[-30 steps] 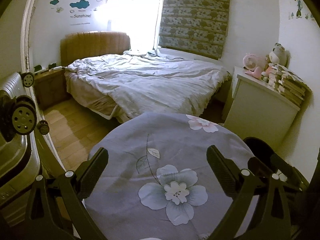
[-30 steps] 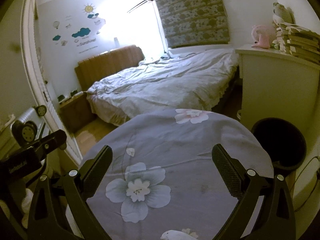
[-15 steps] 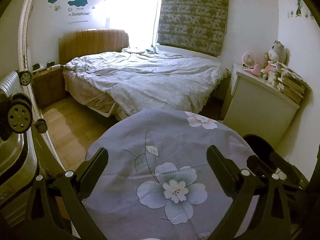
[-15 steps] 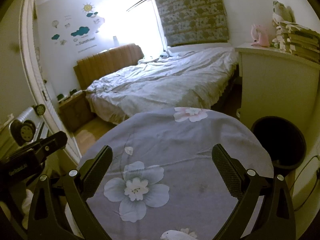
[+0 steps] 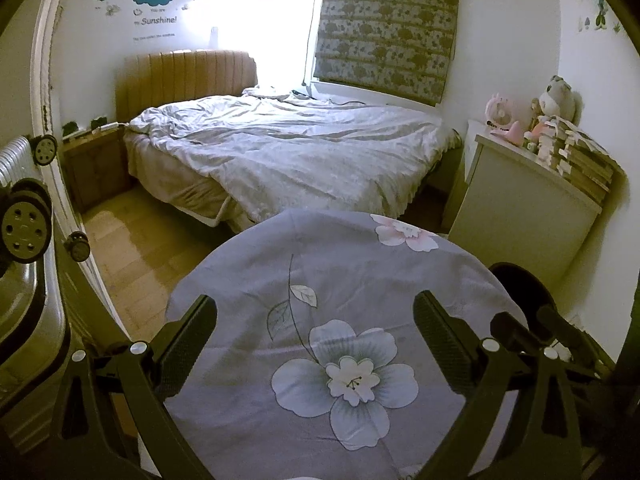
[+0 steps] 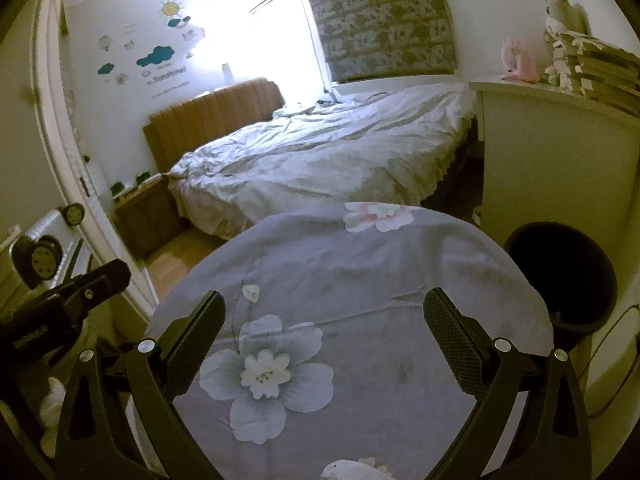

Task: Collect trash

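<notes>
Left gripper (image 5: 316,344) hangs over the round table (image 5: 248,280) with its grey flowered cloth, jaws spread wide, nothing between them. Right gripper (image 6: 320,336) beside it, jaws equally wide, gripping nothing. A white crumpled scrap (image 6: 344,470) sits at the table's near edge. Black bin (image 6: 560,276) stands just off the right edge.

Wall sticker (image 5: 158,20) — "Sunshine!" (rest blurred).
</notes>
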Action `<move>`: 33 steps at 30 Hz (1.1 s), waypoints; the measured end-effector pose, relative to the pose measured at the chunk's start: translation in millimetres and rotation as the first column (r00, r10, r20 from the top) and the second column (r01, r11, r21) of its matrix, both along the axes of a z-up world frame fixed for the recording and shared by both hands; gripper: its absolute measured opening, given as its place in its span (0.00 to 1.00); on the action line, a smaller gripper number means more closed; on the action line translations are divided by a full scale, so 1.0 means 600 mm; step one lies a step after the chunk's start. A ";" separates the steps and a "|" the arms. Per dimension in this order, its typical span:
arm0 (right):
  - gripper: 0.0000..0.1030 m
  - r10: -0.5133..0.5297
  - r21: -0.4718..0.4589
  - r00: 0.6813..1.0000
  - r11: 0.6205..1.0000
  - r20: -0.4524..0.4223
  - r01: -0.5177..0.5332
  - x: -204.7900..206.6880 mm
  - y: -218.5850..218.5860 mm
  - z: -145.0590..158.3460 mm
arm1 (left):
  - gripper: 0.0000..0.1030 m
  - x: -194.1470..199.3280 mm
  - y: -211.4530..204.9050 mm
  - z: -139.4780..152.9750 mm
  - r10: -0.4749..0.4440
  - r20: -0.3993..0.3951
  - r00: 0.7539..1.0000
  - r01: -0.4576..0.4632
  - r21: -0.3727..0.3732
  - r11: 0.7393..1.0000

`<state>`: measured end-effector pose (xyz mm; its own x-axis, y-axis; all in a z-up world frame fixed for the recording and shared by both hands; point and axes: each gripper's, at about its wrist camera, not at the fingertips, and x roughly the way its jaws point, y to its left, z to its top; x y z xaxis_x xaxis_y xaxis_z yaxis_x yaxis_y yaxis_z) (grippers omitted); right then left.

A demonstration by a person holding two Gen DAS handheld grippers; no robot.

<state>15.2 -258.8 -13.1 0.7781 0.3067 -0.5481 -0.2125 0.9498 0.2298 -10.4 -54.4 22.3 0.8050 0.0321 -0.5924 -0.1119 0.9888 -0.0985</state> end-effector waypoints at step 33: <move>0.95 -0.002 -0.009 0.999 1.000 -0.035 0.002 0.018 0.008 -0.024 | 0.95 0.012 0.001 -0.021 0.003 -0.025 1.000 -0.003 -0.008 1.000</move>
<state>26.0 -253.9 -27.8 0.7589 0.3002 -0.5779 -0.2025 0.9522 0.2287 -2.9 -53.8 9.9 0.7901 0.0296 -0.6123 -0.1175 0.9876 -0.1039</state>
